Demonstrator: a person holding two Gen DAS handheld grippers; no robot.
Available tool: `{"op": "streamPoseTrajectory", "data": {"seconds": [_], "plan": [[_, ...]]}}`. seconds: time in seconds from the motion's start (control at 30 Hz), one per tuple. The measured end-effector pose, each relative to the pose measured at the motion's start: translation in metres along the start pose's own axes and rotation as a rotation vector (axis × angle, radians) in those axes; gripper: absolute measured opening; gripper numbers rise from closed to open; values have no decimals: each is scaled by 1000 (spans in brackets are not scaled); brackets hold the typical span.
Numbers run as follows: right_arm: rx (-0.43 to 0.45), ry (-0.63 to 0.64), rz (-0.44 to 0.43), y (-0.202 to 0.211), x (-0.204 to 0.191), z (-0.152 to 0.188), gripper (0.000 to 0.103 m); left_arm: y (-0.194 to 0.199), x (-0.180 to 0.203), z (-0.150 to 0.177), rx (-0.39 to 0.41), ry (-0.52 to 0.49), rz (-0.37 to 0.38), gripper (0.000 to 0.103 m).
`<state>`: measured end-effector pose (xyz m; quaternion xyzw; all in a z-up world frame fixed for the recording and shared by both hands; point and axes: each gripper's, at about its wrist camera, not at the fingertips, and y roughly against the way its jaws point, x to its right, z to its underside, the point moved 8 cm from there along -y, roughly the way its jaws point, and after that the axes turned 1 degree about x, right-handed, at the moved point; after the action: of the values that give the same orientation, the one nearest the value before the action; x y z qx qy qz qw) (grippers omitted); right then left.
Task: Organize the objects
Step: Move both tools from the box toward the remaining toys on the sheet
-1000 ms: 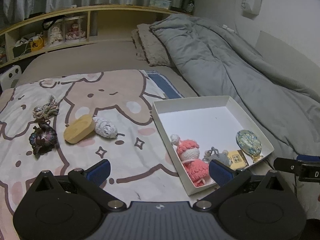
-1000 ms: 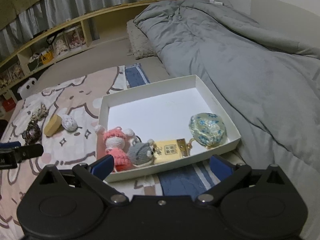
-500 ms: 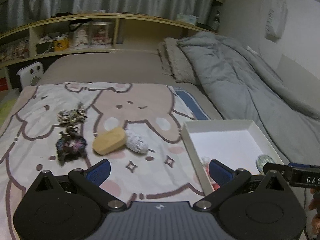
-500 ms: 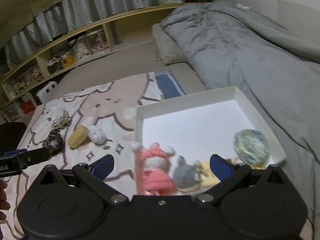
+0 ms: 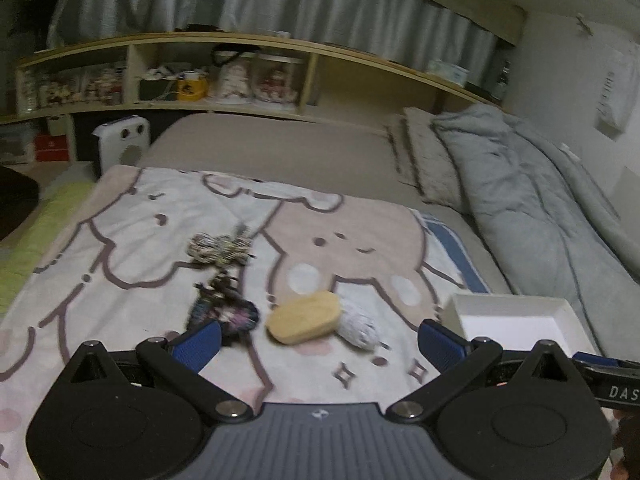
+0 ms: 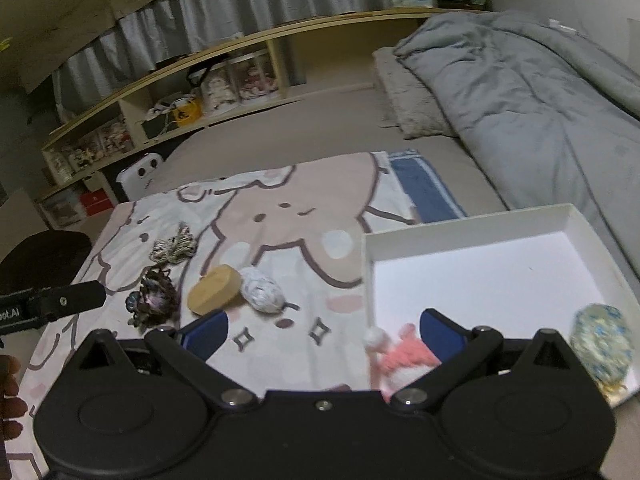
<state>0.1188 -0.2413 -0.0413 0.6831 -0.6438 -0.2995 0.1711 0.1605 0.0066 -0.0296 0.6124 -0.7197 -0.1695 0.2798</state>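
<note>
On the cartoon blanket [image 5: 120,240] lie a tan oval block [image 5: 306,317], a white woven pouch [image 5: 360,326], a dark beaded charm [image 5: 224,308] and a braided knot [image 5: 218,246]. My left gripper [image 5: 318,342] is open and empty, just short of the block. The white tray [image 6: 500,276] holds a pink knitted doll [image 6: 400,360] and a floral pouch [image 6: 604,340]. My right gripper [image 6: 322,330] is open and empty, over the blanket beside the tray's left wall. The block [image 6: 214,289], pouch [image 6: 262,289], charm [image 6: 154,298] and knot [image 6: 174,246] show there too.
A grey duvet [image 6: 540,100] and a pillow [image 5: 428,164] lie on the right of the bed. Wooden shelves [image 5: 240,76] with jars and figurines run along the back wall. A white heater [image 5: 122,146] stands at the bed's left.
Both grippers have swung left and tilted up, away from the tray towards the items on the blanket. The tray has slid to the right edge of both views. Both stay open.
</note>
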Motion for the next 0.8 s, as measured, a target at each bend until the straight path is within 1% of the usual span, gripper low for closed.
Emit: {"op": "streamPoseTrajectory", "data": {"seconds": [0.27, 0.33, 0.4, 0.47, 0.57, 0.67, 0.8], "plan": [[22, 42, -55, -37, -27, -11, 103, -17, -38, -14, 42, 61, -89, 103], [21, 59, -54, -48, -34, -11, 103, -23, -48, -16, 49, 83, -106, 103], [37, 69, -49, -56, -40, -11, 103, -28, -56, -18, 68, 101, -128, 103], [64, 95, -81, -64, -46, -10, 103, -36, -65, -18, 74, 123, -168, 103], [70, 110, -105, -80, -52, -8, 103, -49, -74, -17, 69, 157, -193, 103], [80, 112, -139, -95, -56, -5, 103, -63, -83, -12, 45, 179, -207, 103], [80, 121, -116, -117, -56, 1, 103, -82, -97, -1, 10, 244, -200, 103]]}}
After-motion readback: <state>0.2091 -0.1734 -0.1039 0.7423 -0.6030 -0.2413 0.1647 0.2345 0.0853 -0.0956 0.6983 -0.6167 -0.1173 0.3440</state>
